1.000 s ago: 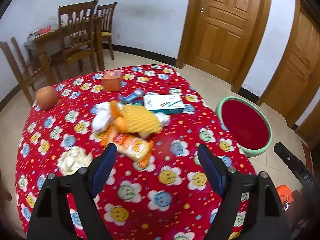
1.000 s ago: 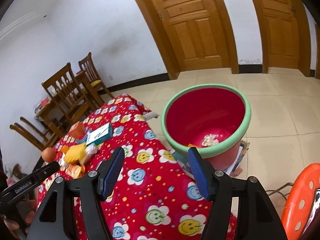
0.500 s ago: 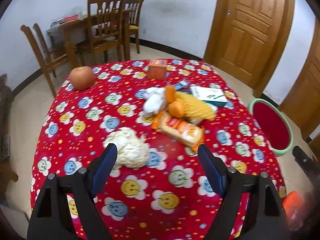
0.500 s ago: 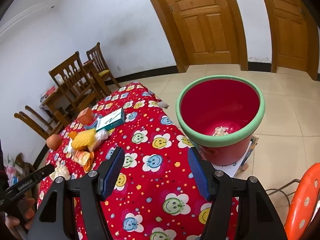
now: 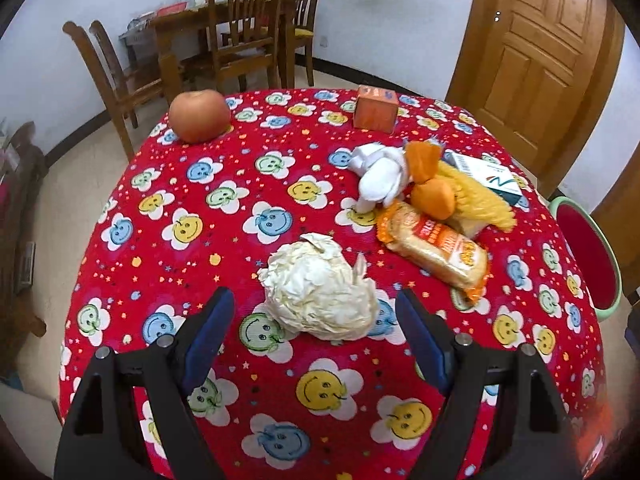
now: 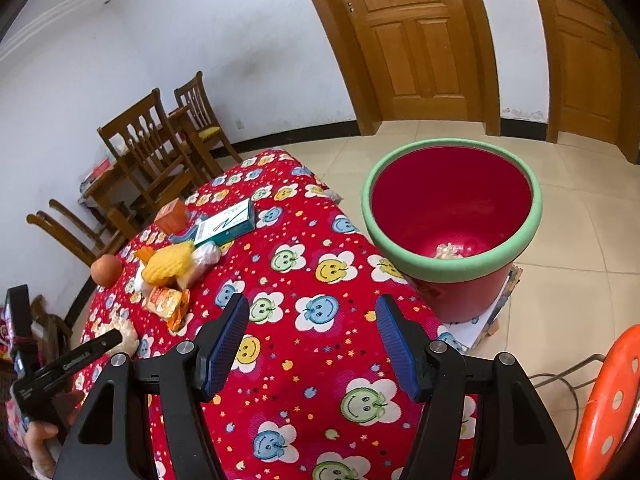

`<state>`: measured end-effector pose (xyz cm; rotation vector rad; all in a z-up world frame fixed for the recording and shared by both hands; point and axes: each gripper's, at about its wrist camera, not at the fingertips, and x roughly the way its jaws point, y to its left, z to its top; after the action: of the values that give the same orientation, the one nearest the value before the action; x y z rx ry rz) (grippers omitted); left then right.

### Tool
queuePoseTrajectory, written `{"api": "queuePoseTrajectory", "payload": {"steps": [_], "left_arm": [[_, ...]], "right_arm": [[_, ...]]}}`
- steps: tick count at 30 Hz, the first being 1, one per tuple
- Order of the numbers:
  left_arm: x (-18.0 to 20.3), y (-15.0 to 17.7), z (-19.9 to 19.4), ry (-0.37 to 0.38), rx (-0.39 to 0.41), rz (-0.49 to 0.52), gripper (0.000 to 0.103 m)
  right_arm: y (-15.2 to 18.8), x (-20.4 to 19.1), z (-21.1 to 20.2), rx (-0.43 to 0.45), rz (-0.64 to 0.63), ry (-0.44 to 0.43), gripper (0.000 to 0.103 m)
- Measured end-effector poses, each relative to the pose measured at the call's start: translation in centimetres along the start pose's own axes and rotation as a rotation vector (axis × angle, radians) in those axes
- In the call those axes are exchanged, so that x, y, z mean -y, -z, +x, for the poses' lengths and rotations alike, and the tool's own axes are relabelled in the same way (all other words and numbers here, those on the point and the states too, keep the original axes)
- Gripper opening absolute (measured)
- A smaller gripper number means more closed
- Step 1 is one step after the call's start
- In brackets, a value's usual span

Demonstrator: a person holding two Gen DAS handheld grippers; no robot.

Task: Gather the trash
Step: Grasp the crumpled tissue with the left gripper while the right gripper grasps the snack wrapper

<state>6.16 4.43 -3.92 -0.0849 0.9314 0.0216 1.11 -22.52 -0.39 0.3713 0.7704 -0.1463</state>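
The left gripper (image 5: 314, 320) hung over the near part of a table covered with a red cloth (image 5: 248, 184) printed with smiling flowers, its blue-padded jaws spread wide and nothing held between them. A crumpled ball of white paper (image 5: 320, 290) lay on the cloth just ahead of the fingertips, roughly in line with the gap, and the pads were not touching it. Beyond the paper and to the right sat a heap of litter: an orange snack packet (image 5: 436, 248), a yellow foam net (image 5: 476, 196), an orange wrapper (image 5: 430, 184) and a white wad (image 5: 380, 176). A white and teal box (image 5: 488, 174) lay behind that heap, a small orange carton (image 5: 376, 108) stood near the far edge, and a round reddish fruit (image 5: 199, 115) rested at the far left. The right gripper (image 6: 312, 336) was over the cloth nearer the table's right edge, its jaws likewise apart and empty. A red bin (image 6: 452, 220) with a green rim stood on the tiled floor just beside the table, with a small pale scrap (image 6: 448, 251) at its bottom. Wooden chairs (image 5: 244, 28) and wooden doors (image 6: 412, 36) stood against the white walls.
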Motion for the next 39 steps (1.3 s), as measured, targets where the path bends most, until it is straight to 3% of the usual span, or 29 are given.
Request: {"api": "queuePoseTrajectory", "payload": {"steps": [8, 12, 15, 20, 27, 39], "left_arm": [[-0.5, 0.1, 1.4, 0.040, -0.011, -0.017, 0.081], [-0.6, 0.1, 1.6, 0.074, -0.017, -0.020, 0.057], [-0.9, 0.1, 1.3, 0.091, -0.003, -0.027, 0.053], [-1.8, 0.1, -0.3, 0.102, 0.027, -0.036, 0.052], [-3.8, 0.0, -2.1, 0.047, 0.059, -0.058, 0.052], [-6.5, 0.3, -2.1, 0.028, 0.055, -0.111, 0.052]], "right_arm": [[0.1, -1.7, 0.9, -0.019, -0.040, -0.005, 0.067], [0.1, -2.8, 1.5, -0.030, -0.065, -0.016, 0.067], [0.1, -4.0, 2.0, -0.036, -0.099, -0.030, 0.067], [0.0, -6.4, 3.6, -0.062, -0.151, -0.078, 0.073], [0.6, -10.4, 6.7, -0.125, -0.259, -0.122, 0.073], [0.9, -15.3, 13.6, -0.251, -0.422, -0.145, 0.073]]}}
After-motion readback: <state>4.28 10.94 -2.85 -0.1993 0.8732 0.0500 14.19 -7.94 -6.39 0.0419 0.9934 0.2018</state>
